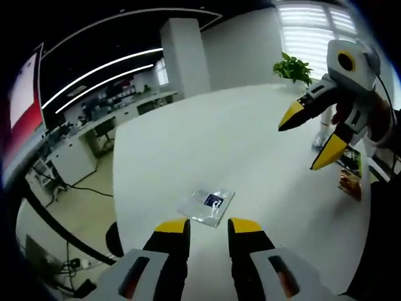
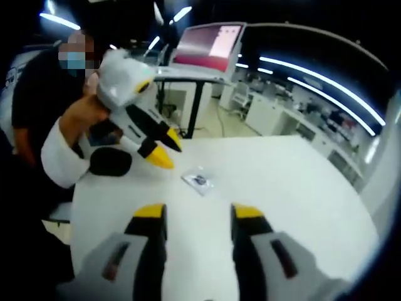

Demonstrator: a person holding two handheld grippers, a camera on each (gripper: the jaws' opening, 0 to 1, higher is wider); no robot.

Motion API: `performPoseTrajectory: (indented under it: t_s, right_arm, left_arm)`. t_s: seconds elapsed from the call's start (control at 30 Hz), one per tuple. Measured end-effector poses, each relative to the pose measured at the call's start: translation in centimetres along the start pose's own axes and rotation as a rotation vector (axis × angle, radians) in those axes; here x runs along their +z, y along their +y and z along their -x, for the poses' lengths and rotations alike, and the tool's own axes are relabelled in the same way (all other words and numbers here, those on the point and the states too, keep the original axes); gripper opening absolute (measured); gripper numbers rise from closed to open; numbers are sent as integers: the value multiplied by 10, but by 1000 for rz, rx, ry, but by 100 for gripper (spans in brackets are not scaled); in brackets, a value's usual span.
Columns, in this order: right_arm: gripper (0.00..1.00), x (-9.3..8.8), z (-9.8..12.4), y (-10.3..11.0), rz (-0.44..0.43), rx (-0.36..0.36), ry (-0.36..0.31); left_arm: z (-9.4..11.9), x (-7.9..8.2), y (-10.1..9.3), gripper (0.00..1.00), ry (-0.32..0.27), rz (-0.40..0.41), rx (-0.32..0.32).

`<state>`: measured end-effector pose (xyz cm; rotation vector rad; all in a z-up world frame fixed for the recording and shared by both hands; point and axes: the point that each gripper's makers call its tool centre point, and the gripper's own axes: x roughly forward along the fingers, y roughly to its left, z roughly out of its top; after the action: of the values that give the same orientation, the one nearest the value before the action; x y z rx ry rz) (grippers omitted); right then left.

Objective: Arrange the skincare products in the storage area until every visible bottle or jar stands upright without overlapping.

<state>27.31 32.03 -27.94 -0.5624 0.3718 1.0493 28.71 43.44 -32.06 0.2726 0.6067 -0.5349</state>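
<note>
Left gripper view: the left gripper (image 1: 209, 227) is held with jaws parted and empty above the white table (image 1: 238, 144), a flat clear sachet (image 1: 205, 204) lying just beyond its tips; the right gripper (image 1: 311, 137), jaws spread and empty, is seen at the right, near a potted plant (image 1: 292, 67) and small packets (image 1: 351, 172) at the table edge. Right gripper view: the right gripper (image 2: 199, 212) is seen parted and empty, the sachet (image 2: 198, 181) lying on the table (image 2: 282, 182) between it and the left gripper (image 2: 164, 149), with a red monitor (image 2: 208, 46) behind

We see a white desk (image 1: 238, 144) with a clear sachet (image 1: 205, 204) low at centre, and colourful packets (image 1: 351, 170) at right.
</note>
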Motion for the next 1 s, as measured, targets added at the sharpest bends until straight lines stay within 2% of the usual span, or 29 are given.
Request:
performPoseTrajectory:
  t_s: [0.17,0.2,0.23,0.4,0.5,0.57,0.63,0.7,0.8,0.87,0.9,1.0]
  right_arm:
    - [43,0,-7,2,30,16,13]
    - [44,-2,-9,2,44,20,36]
    - [46,-5,-10,1,53,16,60]
    - [46,4,-13,-7,87,-3,89]
    - [46,6,-17,-12,100,8,126]
    - [46,5,-21,-12,101,30,156]
    - [45,6,-27,-11,100,63,173]
    - [43,5,-32,-7,121,99,195]
    - [40,8,-37,-6,154,124,208]
    - [39,10,-41,-5,177,143,205]
    - [40,13,-46,-2,231,175,190]
    - [43,13,-52,4,262,213,188]
  left_arm:
    - [-1,-2,2,38,22,-24,10]
    - [-1,-2,1,38,23,-26,6]
    - [-1,-2,0,39,22,-25,4]
    - [0,-5,1,39,18,-34,1]
    - [4,-7,6,37,8,-33,7]
    - [6,-9,8,37,5,-12,3]
    - [8,-9,8,40,-9,49,2]
    - [11,-6,11,37,-35,86,-1]
    - [12,-5,9,33,-44,84,-21]
    - [10,-7,7,33,-26,70,-27]
    - [9,-9,7,33,-18,63,-25]
    - [9,-10,4,33,-8,44,-33]
